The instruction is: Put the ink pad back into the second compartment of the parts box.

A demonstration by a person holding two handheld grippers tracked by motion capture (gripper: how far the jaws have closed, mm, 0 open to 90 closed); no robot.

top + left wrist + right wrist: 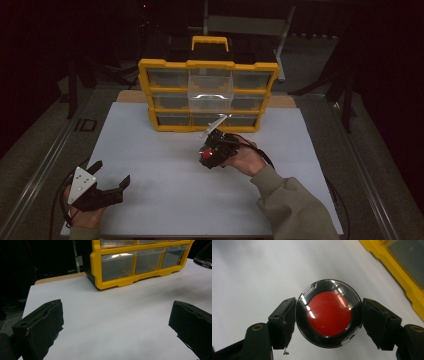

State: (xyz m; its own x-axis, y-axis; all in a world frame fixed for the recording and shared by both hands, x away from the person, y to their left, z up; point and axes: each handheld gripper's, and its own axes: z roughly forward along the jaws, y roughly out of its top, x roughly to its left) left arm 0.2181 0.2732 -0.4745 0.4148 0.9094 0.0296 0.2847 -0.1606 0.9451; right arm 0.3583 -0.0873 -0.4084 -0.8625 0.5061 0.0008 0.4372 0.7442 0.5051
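Drawers of the yellow organizer [207, 95] face us from above; one stands pulled out. Our left gripper [115, 327] rests released on the white table [120, 305]. Our right gripper [329, 320] clamps a round red-centred case [329, 313]; we judge stowing comes next.

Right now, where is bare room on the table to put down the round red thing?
The white sheet is bare between the two grippers and left of the organizer. It is crowded only along the organizer's front.
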